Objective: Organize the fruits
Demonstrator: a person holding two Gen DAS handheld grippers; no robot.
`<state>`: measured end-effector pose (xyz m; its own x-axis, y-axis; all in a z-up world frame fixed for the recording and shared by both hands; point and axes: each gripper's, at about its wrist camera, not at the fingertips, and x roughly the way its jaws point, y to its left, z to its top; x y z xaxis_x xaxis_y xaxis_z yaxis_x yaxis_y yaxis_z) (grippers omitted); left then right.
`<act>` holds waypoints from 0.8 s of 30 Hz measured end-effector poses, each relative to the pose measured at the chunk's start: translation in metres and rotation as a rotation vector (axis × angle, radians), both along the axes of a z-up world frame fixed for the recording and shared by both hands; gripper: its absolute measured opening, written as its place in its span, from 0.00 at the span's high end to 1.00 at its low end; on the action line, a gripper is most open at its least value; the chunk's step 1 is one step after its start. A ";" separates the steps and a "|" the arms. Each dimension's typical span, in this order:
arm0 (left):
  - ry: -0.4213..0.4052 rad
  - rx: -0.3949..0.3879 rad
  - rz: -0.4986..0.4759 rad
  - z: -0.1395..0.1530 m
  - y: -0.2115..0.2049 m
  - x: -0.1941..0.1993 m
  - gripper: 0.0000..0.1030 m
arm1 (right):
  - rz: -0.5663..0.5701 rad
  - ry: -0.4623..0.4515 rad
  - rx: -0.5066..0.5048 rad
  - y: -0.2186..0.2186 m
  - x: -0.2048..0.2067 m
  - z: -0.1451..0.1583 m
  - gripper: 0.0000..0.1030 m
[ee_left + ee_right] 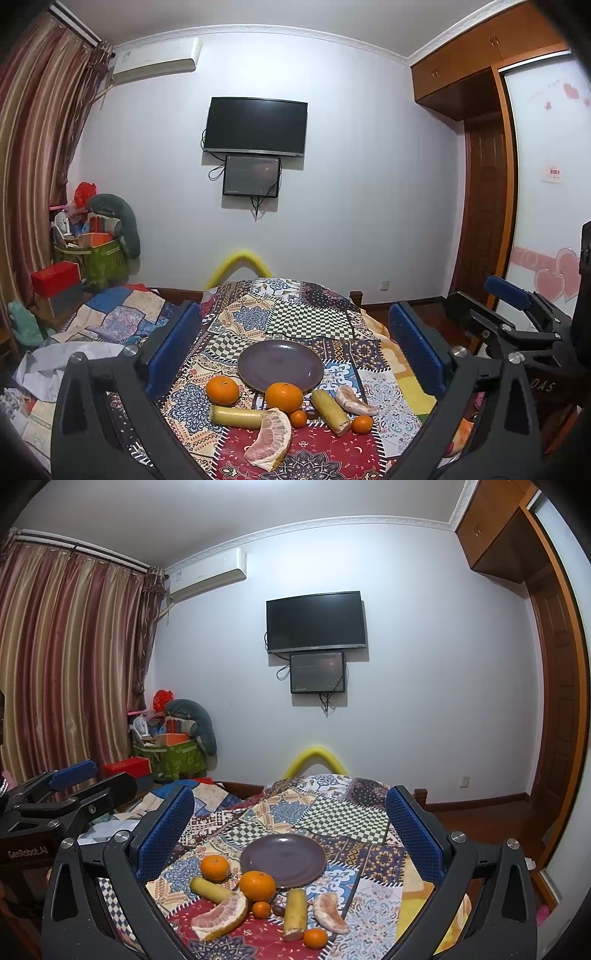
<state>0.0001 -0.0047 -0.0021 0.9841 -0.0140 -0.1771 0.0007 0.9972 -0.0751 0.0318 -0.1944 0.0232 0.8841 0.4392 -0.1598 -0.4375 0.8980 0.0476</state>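
Nothing was gathered yet: both the left gripper [295, 343] and right gripper [290, 830] hovered wide-fingered, empty; next, grasp an orange [257, 885] for the purple plate [283, 860].

Wall-mounted television [255, 126], small screen [251, 175] beneath, air conditioner [157, 59], striped curtains [66, 657], patchwork cloth [306, 314]

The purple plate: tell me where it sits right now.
The purple plate lies empty on the patterned cloth, centred in both wrist views, just behind the row of fruit, with the larger orange touching its near rim.
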 end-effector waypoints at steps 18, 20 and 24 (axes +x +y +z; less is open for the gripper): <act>-0.002 -0.006 -0.001 0.000 0.003 0.000 0.01 | -0.001 0.001 0.001 0.000 0.000 0.001 0.00; -0.002 -0.007 -0.001 0.000 0.003 0.001 0.01 | 0.000 0.004 0.002 0.001 0.000 0.001 0.00; -0.001 -0.006 -0.001 0.000 0.003 0.001 0.01 | -0.001 0.008 0.002 0.001 0.001 0.000 0.00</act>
<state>0.0007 -0.0019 -0.0025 0.9843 -0.0158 -0.1759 0.0014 0.9967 -0.0815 0.0325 -0.1932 0.0231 0.8831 0.4389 -0.1659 -0.4365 0.8982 0.0531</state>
